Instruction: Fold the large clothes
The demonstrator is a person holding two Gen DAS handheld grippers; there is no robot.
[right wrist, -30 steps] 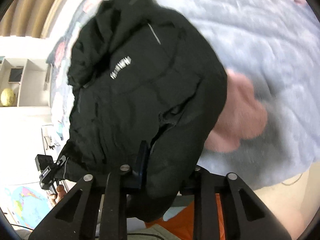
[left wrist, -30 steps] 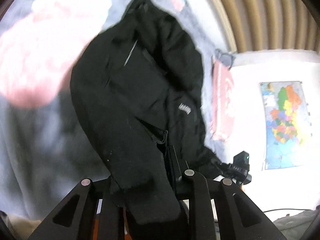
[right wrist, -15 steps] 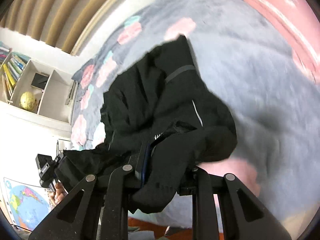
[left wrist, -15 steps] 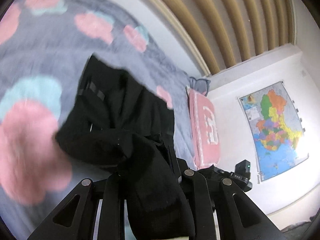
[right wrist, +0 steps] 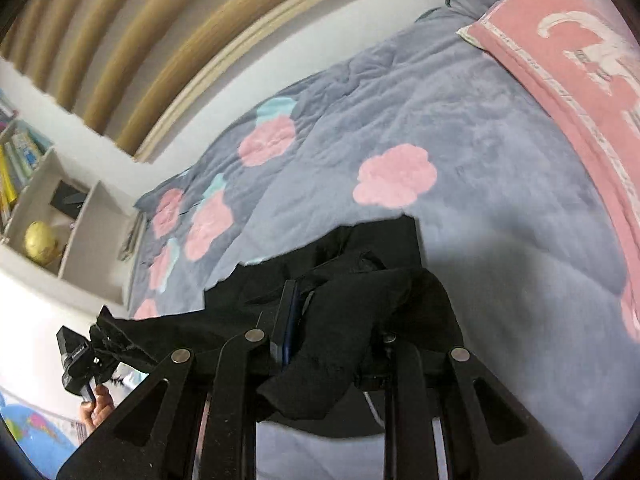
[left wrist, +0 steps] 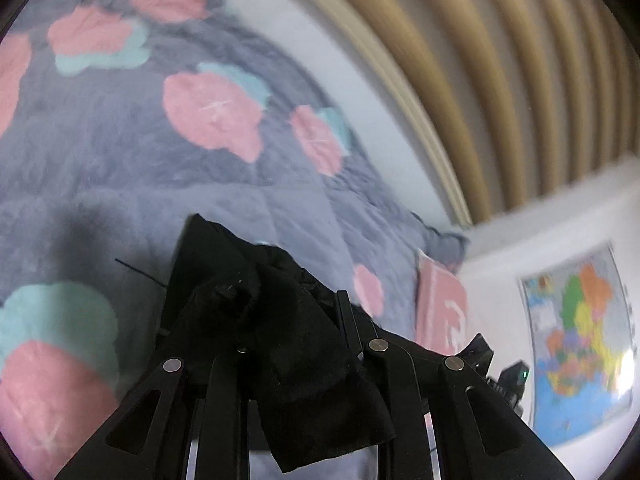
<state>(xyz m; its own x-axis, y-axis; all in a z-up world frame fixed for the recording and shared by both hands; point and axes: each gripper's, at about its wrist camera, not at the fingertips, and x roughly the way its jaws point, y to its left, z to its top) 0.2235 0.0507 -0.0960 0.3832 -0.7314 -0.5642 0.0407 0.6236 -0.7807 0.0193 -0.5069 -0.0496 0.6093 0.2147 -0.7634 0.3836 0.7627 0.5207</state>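
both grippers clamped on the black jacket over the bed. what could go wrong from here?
1. Each gripper, left and right, pinches only a bunched fold of the black jacket; it could slip free.
2. The rest hangs crumpled and may land wrinkled on the blanket.

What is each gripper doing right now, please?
Left gripper: jaws shut on the black jacket.
Right gripper: jaws shut on the same black jacket.
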